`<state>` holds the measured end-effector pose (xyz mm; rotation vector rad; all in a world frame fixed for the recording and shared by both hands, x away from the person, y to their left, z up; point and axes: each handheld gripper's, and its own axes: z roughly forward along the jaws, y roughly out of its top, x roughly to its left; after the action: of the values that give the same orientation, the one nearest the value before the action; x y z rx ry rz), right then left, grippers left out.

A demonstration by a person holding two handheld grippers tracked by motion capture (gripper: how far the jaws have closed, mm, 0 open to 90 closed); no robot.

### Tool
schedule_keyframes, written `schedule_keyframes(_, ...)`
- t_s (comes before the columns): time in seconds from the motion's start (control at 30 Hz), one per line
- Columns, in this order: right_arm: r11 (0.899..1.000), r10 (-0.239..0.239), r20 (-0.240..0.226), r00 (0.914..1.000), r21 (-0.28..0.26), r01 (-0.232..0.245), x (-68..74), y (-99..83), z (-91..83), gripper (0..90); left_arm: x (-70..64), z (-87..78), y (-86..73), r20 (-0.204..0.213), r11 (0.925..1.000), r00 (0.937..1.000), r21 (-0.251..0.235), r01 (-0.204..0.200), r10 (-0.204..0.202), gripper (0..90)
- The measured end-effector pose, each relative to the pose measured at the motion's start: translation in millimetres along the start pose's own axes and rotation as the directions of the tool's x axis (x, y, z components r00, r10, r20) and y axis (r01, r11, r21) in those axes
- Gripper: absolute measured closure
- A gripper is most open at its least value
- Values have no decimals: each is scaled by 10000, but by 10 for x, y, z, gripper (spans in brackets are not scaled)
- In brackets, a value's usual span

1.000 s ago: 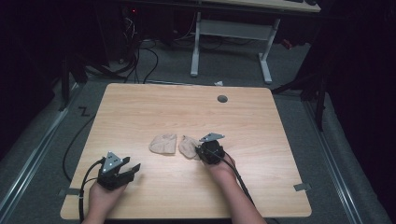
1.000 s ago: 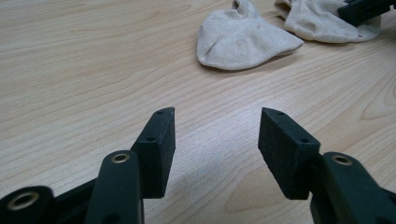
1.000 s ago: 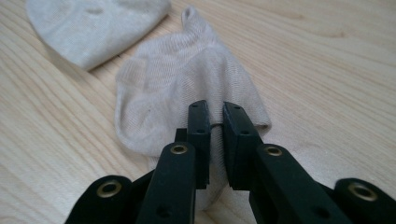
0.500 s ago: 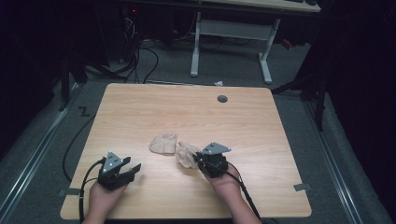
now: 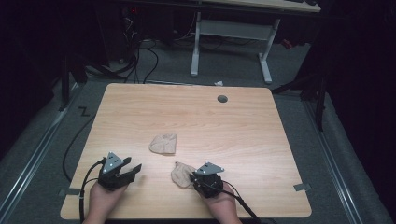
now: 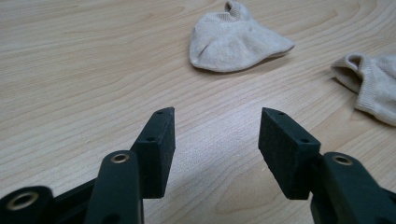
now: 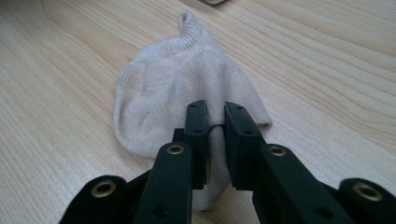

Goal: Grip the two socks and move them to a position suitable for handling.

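No readable txt, labels, brands or nos. anywhere: table, socks, grippers all unmarked.

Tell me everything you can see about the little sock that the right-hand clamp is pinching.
The pinched sock is a small ankle sock in pale beige, with a fine ribbed knit that looks like soft cotton. It lies crumpled on the wooden table, near the front edge, one corner sticking up at its far end. The right gripper has its two black jaws closed on a fold of fabric at the sock's near edge. Apart from the jaws and the tabletop, nothing touches it; a second, matching sock lies apart from it.
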<state>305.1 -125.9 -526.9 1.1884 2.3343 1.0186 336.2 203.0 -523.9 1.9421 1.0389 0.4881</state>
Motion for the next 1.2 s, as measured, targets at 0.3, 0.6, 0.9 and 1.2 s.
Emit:
schedule_keyframes(0.3, 9962, -215, -181, 9996, -848, 199, 12, 105, -177, 639, -6, 19, -5, 13, 10000, 10000, 64, -36, 36, 465)
schedule_keyframes(0.6, 9888, -1468, -1211, 9817, -463, 1422, 312, 110, -35, 660, -11, 24, -9, -20, 9999, 10000, 90, -57, 58, 466)
schedule_keyframes(0.9, 9791, -2031, -593, 9774, 6, 2035, 377, 84, 90, 815, -4, 19, -8, -8, 10000, 10000, 69, -21, 22, 465)
schedule_keyframes(1.2, 9837, -1606, -221, 9868, -857, 1582, 232, 245, -86, 891, -15, 23, -8, -7, 10000, 10000, 70, -34, 34, 466)
